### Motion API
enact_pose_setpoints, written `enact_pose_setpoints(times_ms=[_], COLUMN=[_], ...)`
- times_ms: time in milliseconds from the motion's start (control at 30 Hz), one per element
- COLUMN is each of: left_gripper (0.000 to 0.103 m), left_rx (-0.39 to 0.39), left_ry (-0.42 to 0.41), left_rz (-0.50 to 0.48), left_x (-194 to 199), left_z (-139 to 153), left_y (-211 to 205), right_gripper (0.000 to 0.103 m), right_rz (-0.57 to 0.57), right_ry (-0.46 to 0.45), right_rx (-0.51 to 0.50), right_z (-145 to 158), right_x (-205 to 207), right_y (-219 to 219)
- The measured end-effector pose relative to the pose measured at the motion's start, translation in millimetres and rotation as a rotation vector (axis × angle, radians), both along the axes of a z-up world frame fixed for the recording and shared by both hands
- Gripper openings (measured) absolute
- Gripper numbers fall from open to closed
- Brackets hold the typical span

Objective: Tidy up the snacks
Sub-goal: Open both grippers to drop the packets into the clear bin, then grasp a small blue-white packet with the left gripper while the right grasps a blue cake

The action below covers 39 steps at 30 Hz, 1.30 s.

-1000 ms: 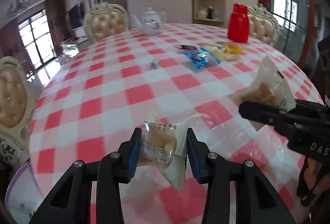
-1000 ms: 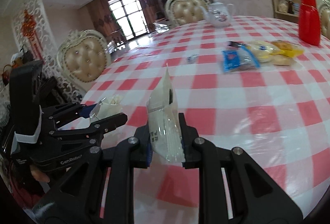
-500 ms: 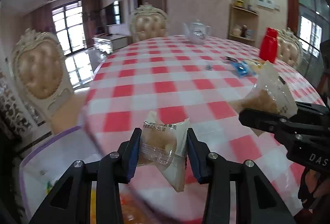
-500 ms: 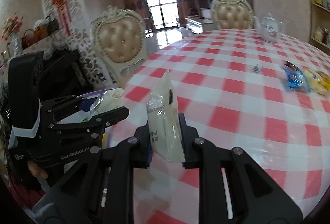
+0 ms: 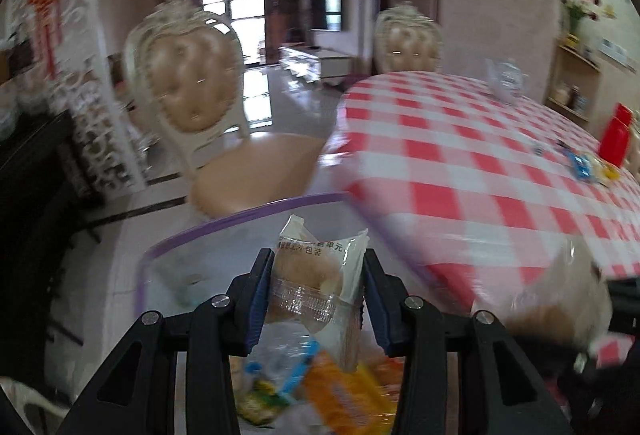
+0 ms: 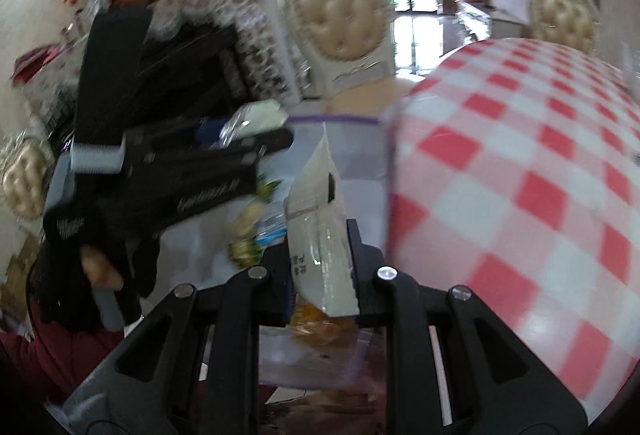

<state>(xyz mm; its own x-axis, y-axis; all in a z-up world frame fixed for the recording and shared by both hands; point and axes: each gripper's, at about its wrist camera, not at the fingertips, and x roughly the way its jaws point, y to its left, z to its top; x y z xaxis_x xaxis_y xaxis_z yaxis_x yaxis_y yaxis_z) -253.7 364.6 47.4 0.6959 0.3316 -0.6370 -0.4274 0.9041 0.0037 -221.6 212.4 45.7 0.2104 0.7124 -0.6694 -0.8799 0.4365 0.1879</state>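
The left gripper (image 5: 314, 293) pinches a clear-wrapped small cake (image 5: 310, 275) between its blue pads, above a see-through plastic bin (image 5: 168, 247) with a purple rim. Inside the bin lie blurred orange, blue and yellow snack packets (image 5: 320, 383). The right gripper (image 6: 320, 267) is clamped tight on a flat pale snack pouch (image 6: 320, 235), held edge-up over the same bin. Just beyond the bin stands a round table (image 5: 480, 163) in a red-and-white checked cloth. Far across the table lie a blue packet (image 5: 580, 165) and a red jug (image 5: 616, 139). A cream padded chair (image 5: 188, 87) stands behind the bin.
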Motion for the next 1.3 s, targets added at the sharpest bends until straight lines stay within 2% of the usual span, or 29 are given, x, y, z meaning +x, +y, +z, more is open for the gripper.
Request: enact_pose_setpoints(times_ms=[100, 167, 200, 233, 267, 300, 400, 533, 633, 700, 833, 967, 1067, 1200, 1300], left_gripper=[0.047, 0.053, 0.063, 0.075, 0.081, 0.086, 0.087, 0.087, 0.087, 0.087, 0.087, 0.087, 0.087, 0.087, 0.087], left_rx=[0.0, -0.011, -0.012, -0.01, 0.001, 0.01, 0.009, -0.054, -0.131, -0.185, -0.217, -0.182, -0.148, -0.086, -0.059], left_ry=[0.007, 0.016, 0.015, 0.01, 0.0, -0.006, -0.034, -0.044, -0.03, -0.011, 0.034, 0.087, 0.088, 0.127, 0.164], left_rz=[0.058, 0.097, 0.123, 0.139, 0.17, 0.188, 0.216, 0.154, 0.035, -0.084, -0.284, -0.392, -0.436, -0.474, -0.493], left_x=[-8, -12, -14, -15, -17, -19, -21, -1, 35, 71, 147, 226, 288, 364, 403], left_z=[-2, -5, -6, -6, -4, -3, 4, 10, 13, 16, 17, 10, 3, -16, -26], left_y=[17, 26, 30, 33, 35, 35, 31, 7, -35, -73, -145, -203, -231, -261, -275], right_gripper=[0.024, 0.026, 0.032, 0.048, 0.07, 0.08, 0.08, 0.08, 0.08, 0.08, 0.08, 0.08, 0.08, 0.08, 0.08], right_rz=[0.058, 0.087, 0.094, 0.096, 0.083, 0.068, 0.032, -0.043, -0.142, -0.237, -0.428, -0.611, -0.699, -0.751, -0.781], right_ry=[0.003, 0.003, 0.001, 0.001, 0.003, 0.001, 0.004, -0.032, -0.046, -0.048, -0.028, 0.056, 0.11, 0.12, 0.142], right_rx=[-0.02, -0.017, -0.015, -0.012, 0.003, 0.024, 0.062, 0.063, 0.046, 0.041, 0.013, -0.011, 0.001, 0.023, 0.028], right_z=[-8, -10, -10, -10, -7, -5, 3, 9, 7, 6, 1, -15, -21, -18, -20], right_x=[-10, -13, -14, -13, -11, -9, 0, 17, 42, 65, 115, 169, 195, 215, 235], right_y=[22, 30, 32, 32, 29, 23, 5, -33, -75, -112, -189, -273, -316, -350, -369])
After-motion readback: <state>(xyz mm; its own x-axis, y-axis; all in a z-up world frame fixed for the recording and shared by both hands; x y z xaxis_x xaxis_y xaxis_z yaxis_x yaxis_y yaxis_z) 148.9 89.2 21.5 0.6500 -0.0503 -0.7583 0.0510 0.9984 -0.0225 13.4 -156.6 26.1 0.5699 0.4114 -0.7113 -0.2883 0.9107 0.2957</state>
